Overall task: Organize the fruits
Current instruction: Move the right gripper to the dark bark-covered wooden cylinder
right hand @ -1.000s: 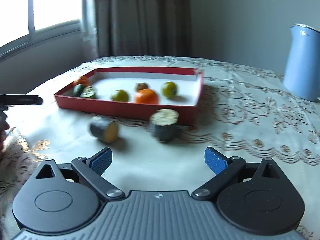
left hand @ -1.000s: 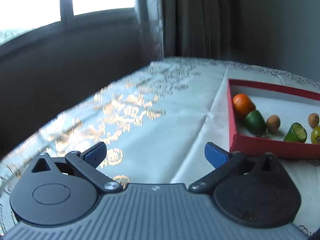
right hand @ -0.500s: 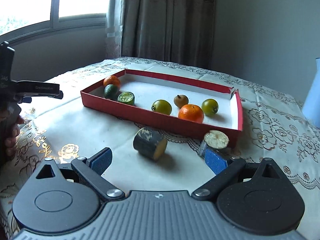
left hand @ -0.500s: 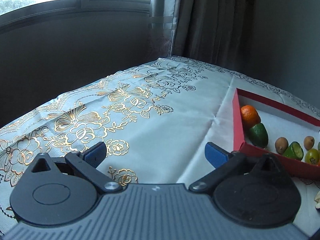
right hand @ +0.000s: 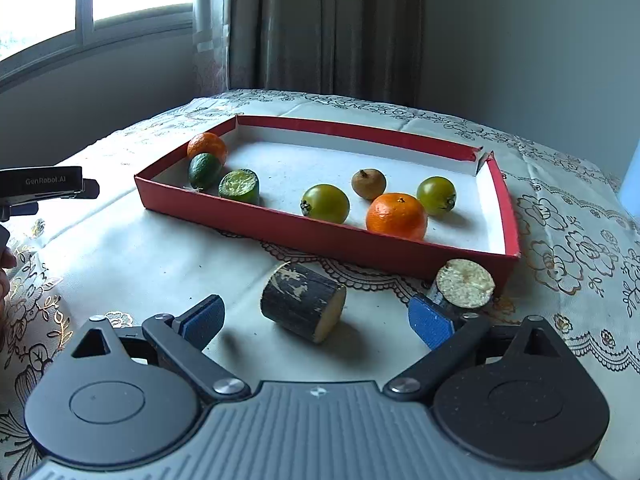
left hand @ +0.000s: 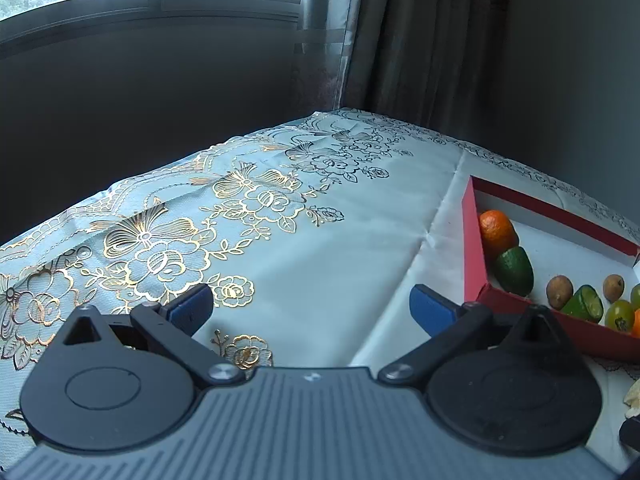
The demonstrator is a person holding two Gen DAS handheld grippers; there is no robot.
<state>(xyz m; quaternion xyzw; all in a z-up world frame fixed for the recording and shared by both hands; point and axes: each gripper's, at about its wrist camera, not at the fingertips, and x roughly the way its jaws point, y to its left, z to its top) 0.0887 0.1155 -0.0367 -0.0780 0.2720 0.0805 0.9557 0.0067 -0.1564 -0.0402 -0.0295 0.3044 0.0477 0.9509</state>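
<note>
Two dark-barked cylindrical chunks [right hand: 303,307] lie before the red cardboard tray [right hand: 328,236].

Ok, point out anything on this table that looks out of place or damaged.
Two dark cut pieces sit outside the red tray on the tablecloth: one lying on its side, one upright by the tray's near corner. The tray's far right corner is torn open.

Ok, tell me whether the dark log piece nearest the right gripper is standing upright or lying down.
Lying down. The dark log piece rests on its bark side on the tablecloth, its pale cut end facing sideways.
</note>
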